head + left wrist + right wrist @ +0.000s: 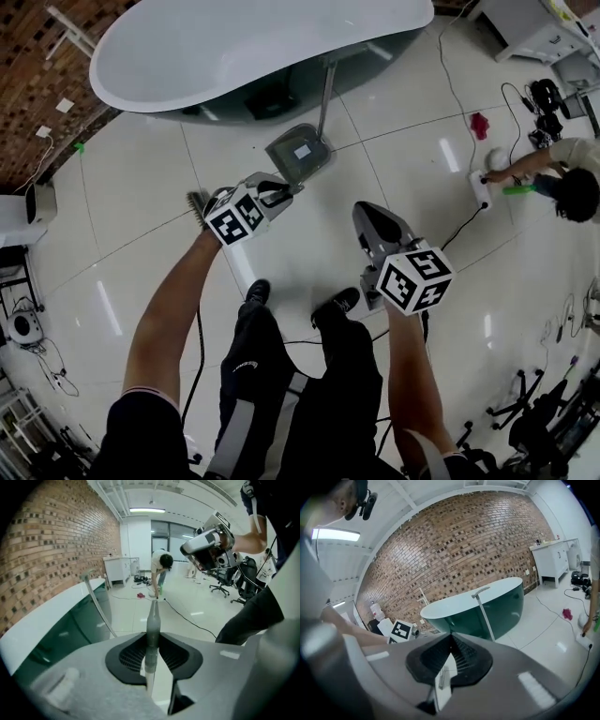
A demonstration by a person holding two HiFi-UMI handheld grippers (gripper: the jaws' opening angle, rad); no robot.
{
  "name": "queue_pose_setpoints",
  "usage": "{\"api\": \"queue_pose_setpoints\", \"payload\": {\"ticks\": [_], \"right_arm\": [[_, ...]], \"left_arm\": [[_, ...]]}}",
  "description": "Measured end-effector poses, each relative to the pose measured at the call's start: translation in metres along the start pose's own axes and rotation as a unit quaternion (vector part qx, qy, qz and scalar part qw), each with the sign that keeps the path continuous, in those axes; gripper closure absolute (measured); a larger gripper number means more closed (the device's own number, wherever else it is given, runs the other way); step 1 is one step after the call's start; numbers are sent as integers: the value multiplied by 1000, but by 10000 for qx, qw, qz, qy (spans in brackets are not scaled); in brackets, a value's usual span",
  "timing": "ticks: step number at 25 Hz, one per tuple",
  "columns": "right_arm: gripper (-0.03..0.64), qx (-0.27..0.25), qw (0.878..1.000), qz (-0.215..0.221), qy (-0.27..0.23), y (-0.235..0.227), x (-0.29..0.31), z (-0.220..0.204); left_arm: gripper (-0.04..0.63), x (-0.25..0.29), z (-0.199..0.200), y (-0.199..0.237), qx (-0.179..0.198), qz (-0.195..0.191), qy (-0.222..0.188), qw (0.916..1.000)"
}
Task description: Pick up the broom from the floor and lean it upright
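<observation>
A person stands on a glossy white tiled floor [131,197] with a two-jaw gripper in each hand. The left gripper [286,192] [152,641] is clamped partway closed on the thin grey handle of the broom [152,620]. The handle runs upright between the pads, its tapered tip showing just past them. The broom's dark bristles [197,206] show just left of that gripper's marker cube [234,217]; whether they touch the floor cannot be told. The right gripper [367,217] [451,641] is held near the left one, its jaws drawn together at the tips with nothing between them. On the far side stands a bathtub [234,56] [468,603] with a white rim and green sides, set against a brick wall [454,541]. A grey dustpan [300,152] rests on the floor with its long handle [326,94] leaning on the tub. At the far right a second person [567,173] bends low over a white power strip [480,187], near a small red object [479,125] and trailing black cables [455,84].
</observation>
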State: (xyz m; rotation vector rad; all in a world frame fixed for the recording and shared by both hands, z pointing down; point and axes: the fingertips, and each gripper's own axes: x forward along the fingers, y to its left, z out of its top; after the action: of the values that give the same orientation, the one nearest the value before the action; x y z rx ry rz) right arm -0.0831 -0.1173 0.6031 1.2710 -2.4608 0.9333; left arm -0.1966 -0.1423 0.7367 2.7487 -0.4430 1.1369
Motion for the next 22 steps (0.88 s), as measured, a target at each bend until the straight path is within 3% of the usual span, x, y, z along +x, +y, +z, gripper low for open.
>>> {"api": "queue_pose_setpoints", "payload": {"ticks": [8,15,22], "right_arm": [[615,-348,9977,577,111,35,-32,50],[615,-705,9936,878,91,39,-60,81],[614,-722,9946,743,-32,17,-92,101]], "left_arm": [[508,-75,46,1,-799,1150,-183,9900],[506,-118,75,-1,-1619,2072,-408,9639],[506,-123,112,-5,-2186,2376,-662,9441]]}}
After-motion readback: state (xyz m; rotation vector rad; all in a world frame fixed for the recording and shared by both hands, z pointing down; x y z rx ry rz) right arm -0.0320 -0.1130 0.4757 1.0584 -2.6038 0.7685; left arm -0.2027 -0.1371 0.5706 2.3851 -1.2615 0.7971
